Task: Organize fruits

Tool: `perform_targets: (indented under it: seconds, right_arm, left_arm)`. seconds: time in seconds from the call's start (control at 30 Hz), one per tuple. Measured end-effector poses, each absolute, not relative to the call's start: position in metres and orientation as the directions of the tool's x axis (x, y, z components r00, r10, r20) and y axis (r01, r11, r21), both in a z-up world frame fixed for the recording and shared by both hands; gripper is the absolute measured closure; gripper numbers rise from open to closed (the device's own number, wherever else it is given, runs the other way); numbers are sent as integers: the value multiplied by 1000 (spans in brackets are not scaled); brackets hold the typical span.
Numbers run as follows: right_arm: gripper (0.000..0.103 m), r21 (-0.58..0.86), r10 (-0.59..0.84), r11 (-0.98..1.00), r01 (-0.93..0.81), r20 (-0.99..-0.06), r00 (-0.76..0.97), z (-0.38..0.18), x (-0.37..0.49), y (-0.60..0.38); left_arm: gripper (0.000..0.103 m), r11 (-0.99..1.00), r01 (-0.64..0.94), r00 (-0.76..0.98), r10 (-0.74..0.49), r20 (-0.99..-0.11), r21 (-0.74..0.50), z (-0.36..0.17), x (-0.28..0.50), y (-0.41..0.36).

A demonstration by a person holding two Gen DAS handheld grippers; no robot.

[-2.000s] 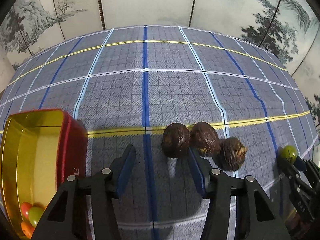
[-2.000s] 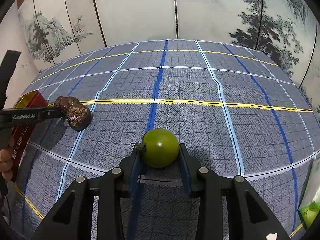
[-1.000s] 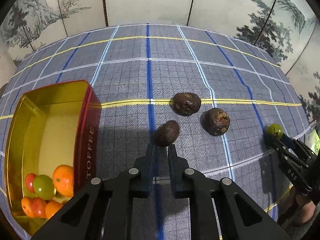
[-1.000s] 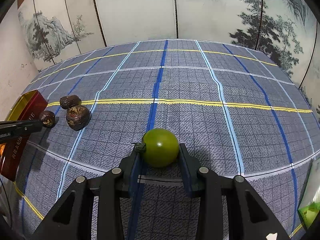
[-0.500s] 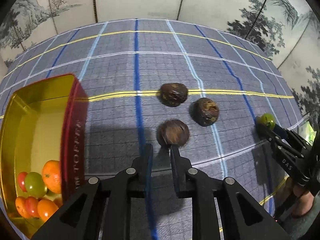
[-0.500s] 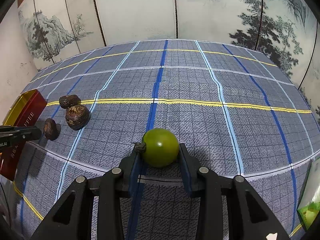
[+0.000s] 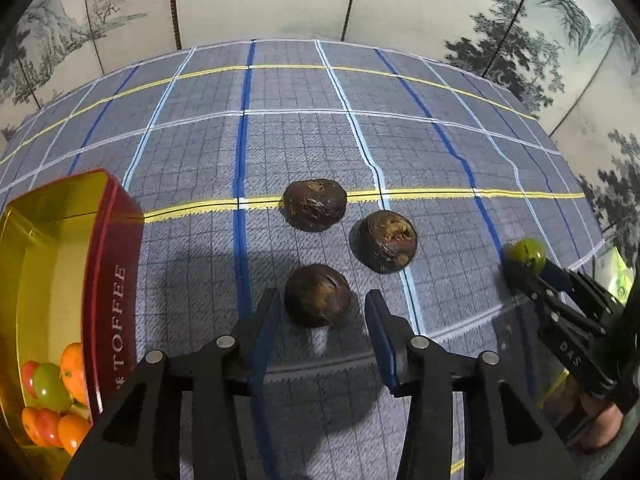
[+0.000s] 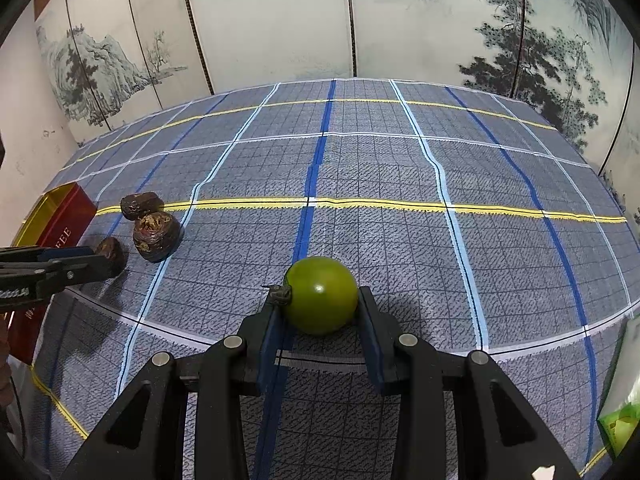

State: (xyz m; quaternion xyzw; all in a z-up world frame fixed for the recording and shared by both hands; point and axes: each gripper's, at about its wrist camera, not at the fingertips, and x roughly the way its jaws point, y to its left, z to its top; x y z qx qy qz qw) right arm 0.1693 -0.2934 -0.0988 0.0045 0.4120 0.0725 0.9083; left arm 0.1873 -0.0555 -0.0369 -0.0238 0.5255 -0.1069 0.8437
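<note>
Red toffee tin (image 7: 116, 276) w/ small orange, red and green fruits sits at counter's left. Left gripper (image 7: 320, 312), jaws open, straddles nearest of three dark brown fruits (image 7: 318, 295); best to centre, then close gently so it won't roll. At right, right gripper (image 8: 320, 312) jaws clamp a green tomato (image 8: 321, 294).

toffee tin (image 7: 108, 280) cut off at left edge, green packet (image 8: 618, 426) cropped

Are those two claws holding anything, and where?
The right gripper pinches a green fruit by its sides. The left gripper, open, holds nothing.
</note>
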Motion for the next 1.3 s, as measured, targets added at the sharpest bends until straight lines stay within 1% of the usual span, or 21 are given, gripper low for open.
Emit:
perform_targets:
  seconds: [0.3,0.33,0.4,0.47,0.63,0.97,1.1,1.3]
  right_arm:
    - [68,69,136,989,-128,-748,650,-99,169,-294]
    - [68,68,136,989,-128,-748,650,-99,169,-294]
    - [68,67,135,989,-129,-748,650,-99,170,-294]
    - [68,67,135,989,-129,-748,650,-99,170,-294]
    - [68,54,125,990,-128,-750,650,-100,169,-292]
    - [68,12,91,992,-126,-754,650,-99,169,-285]
    - [68,1,83,992,-125,-755,650,-99,168,-283]
    - [68,-12,72,992,-124,-756,650,-99,168,-281]
  left_arm:
    - [58,983,139,427,-170,-888,-121,-46,195,-58]
    - [60,983,139,430,-167,-887,-118,-46,194,-57]
    - [66,982,143,434,-173,-884,-122,-44,191,-57]
    - [66,984,141,435,-157,-887,-105,-43,189,-57]
    - [66,984,142,445,-164,-881,-111,-34,180,-52]
    - [66,973,140,451,-227,-863,-183,-11,159,-33]
    - [66,974,131,463,-224,-857,-183,-1,150,-20]
    - [66,985,87,494,-172,-852,-148,14,138,16]
